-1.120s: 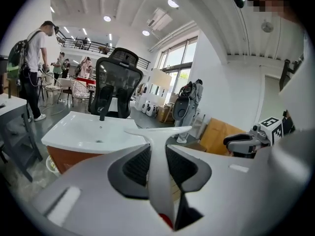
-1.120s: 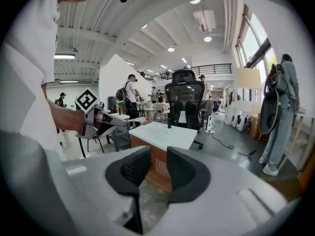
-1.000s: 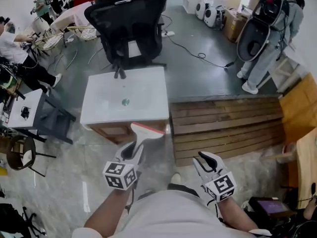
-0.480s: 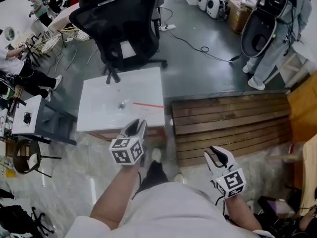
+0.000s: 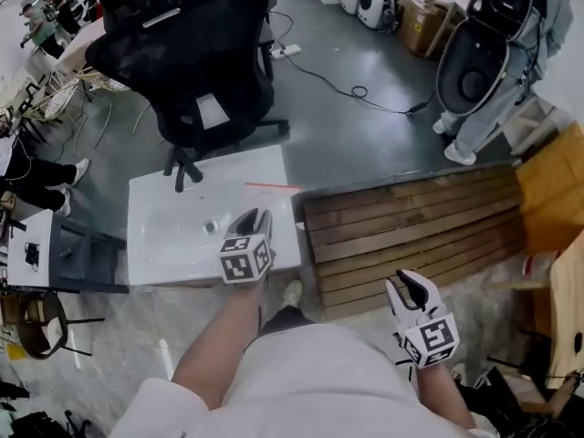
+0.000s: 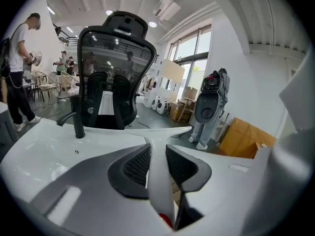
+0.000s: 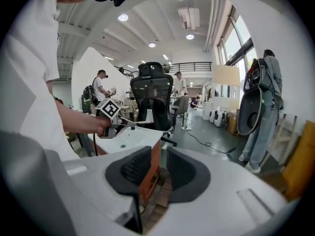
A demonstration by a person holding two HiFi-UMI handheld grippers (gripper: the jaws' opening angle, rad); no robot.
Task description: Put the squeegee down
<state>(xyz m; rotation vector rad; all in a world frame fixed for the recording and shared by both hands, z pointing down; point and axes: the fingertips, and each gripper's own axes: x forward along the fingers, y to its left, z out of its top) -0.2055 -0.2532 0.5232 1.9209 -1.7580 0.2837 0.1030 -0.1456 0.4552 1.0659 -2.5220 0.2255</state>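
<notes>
I see left hand-held gripper (image 5: 254, 217) pinching squeegee (image 6: 158, 146) handle above white sink surface (image 5: 169, 240). Right hand-held gripper (image 5: 412, 290) spread, empty, near wood planks (image 5: 411, 217).

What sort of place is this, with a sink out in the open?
Probably an open workshop or lab hall, not a home: a white washbasin unit stands out in the open, a black office chair behind it, a wooden pallet beside it, a cable trailing over the grey floor.
</notes>
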